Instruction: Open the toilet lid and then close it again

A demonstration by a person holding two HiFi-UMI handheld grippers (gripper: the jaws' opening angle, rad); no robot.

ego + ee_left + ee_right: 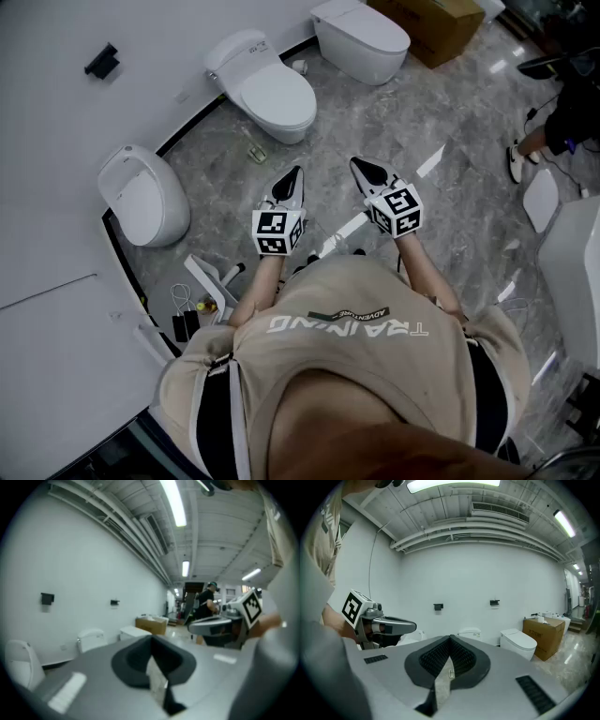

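Standing by the wall (pixel 141 37), the toilet (pixel 267 89) is seen with its lid (pixel 278 97) down. Left gripper (pixel 294 178) and right gripper (pixel 361 167) are held shut, empty, well apart from it. "TRAINING" is printed on the shirt (pixel 356 366).

We see a brown cardboard box (pixel 441 28) standing on the glossy grey marble floor (pixel 450 122), a small black bracket (pixel 101 61) on the plain white wall (pixel 56 112), and a bystander in dark clothes (pixel 567 122) far right.
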